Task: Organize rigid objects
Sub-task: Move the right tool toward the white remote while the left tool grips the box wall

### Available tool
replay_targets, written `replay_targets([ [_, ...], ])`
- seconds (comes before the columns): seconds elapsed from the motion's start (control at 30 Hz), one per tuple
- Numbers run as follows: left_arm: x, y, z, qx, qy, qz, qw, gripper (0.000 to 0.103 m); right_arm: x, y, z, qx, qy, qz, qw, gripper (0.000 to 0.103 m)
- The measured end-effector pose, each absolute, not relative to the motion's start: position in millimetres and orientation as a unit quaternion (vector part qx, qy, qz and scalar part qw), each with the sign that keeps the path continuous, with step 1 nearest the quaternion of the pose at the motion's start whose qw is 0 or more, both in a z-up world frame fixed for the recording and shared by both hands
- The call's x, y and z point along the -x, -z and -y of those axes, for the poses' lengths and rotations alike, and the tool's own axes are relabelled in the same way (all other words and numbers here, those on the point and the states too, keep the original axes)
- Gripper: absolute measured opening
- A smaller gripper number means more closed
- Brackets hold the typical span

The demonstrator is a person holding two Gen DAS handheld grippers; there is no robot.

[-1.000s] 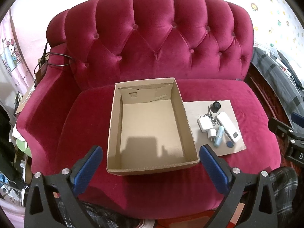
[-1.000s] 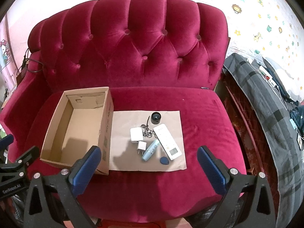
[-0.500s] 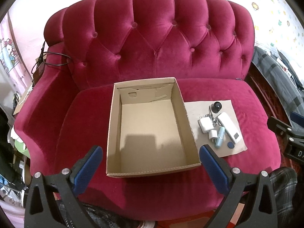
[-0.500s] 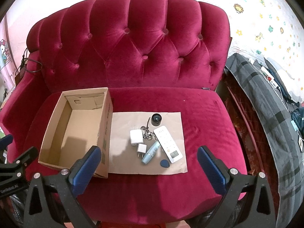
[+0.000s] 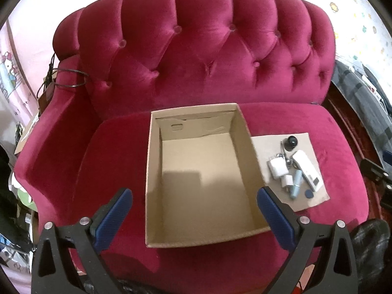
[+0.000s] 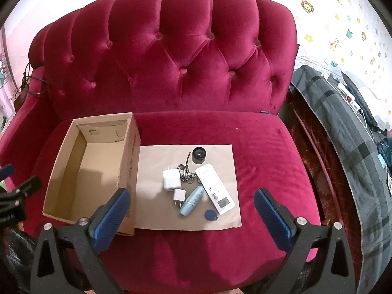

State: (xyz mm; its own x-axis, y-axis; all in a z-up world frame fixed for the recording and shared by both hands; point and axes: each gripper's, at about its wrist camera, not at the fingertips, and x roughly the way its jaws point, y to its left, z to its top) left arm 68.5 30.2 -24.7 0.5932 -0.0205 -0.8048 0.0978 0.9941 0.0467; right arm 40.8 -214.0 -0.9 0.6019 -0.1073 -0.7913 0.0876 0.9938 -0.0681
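An empty open cardboard box (image 5: 201, 178) (image 6: 80, 171) sits on the red sofa seat. Right of it a brown paper sheet (image 6: 220, 152) (image 5: 303, 137) holds small items: a white remote (image 6: 215, 188) (image 5: 307, 169), a large white charger (image 6: 171, 180) (image 5: 278, 167), a small white plug (image 6: 178, 196), a light blue tube (image 6: 192, 201) (image 5: 296, 187), a black round cap (image 6: 199, 154) (image 5: 291, 142), a dark blue tag (image 6: 211, 215) and a keychain (image 6: 185, 171). My left gripper (image 5: 194, 210) is open and empty, above the box's near edge. My right gripper (image 6: 191, 210) is open and empty, in front of the items.
The tufted sofa back (image 6: 171, 56) rises behind. A grey plaid blanket (image 6: 343, 132) lies to the right of the sofa. A black cable (image 5: 66, 80) hangs over the left armrest. The left gripper's body shows at the left edge in the right wrist view (image 6: 14, 196).
Both views have shifted slightly; the box and the items sit a little lower and closer in the frames. Nothing on the sofa has moved and both grippers stay open.
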Motion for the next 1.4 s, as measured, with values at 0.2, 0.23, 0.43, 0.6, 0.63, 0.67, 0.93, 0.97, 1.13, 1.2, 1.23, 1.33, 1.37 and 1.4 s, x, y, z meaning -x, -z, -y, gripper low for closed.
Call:
replay_targets([
  [0.2,-99.3,50.6,-50.5,-0.039,0.029,-0.475,0.878,0.103,-54.3,15.3,214.0,0.02,0.057,-0.454,0.889,0.103],
  [0.23,-105.2,56.0,-54.1,-0.04,0.029,-0.481,0.876,0.103,-56.2,18.3,213.8,0.021,0.058,-0.458,0.887,0.103],
  [0.43,-137.0,82.7,-81.0,-0.023,0.012,-0.5,0.866,0.103,-66.7,35.8,214.2,0.028,0.063,-0.478,0.876,0.103],
  [0.6,-156.4,100.3,-93.4,-0.023,0.003,-0.506,0.862,0.103,-74.4,44.7,216.5,0.034,0.072,-0.488,0.869,0.103],
  [0.63,-160.4,104.7,-96.1,-0.023,0.0,-0.508,0.861,0.103,-76.0,46.8,217.0,0.035,0.074,-0.491,0.867,0.103],
  [0.67,-163.8,108.2,-98.4,-0.021,0.001,-0.51,0.86,0.103,-77.0,47.9,217.0,0.035,0.076,-0.492,0.867,0.103],
  [0.93,-184.1,142.6,-113.7,-0.014,0.01,-0.531,0.847,0.103,-83.9,62.7,215.3,0.044,0.08,-0.507,0.857,0.103],
  [0.97,-185.0,145.2,-115.7,-0.011,0.011,-0.533,0.846,0.102,-84.8,64.0,215.6,0.044,0.08,-0.508,0.856,0.103],
  [1.13,-190.1,155.2,-122.5,-0.014,-0.002,-0.538,0.843,0.08,-87.0,71.4,213.0,0.048,0.079,-0.515,0.852,0.103],
  [1.2,-192.3,161.1,-124.4,-0.007,0.005,-0.545,0.839,0.071,-87.7,73.2,212.2,0.051,0.08,-0.516,0.851,0.103],
  [1.23,-193.3,164.1,-125.2,-0.003,0.008,-0.55,0.835,0.064,-88.2,74.2,211.9,0.052,0.08,-0.517,0.851,0.103],
  [1.33,-196.6,171.0,-124.6,0.005,0.018,-0.556,0.831,0.038,-90.2,76.3,210.7,0.054,0.081,-0.519,0.849,0.103],
  [1.37,-197.8,172.4,-124.9,0.01,0.024,-0.556,0.831,0.035,-90.6,76.9,210.0,0.054,0.081,-0.519,0.849,0.103],
  [1.4,-198.6,173.8,-125.1,0.017,0.029,-0.557,0.83,0.029,-91.0,77.6,209.8,0.054,0.082,-0.52,0.849,0.103],
])
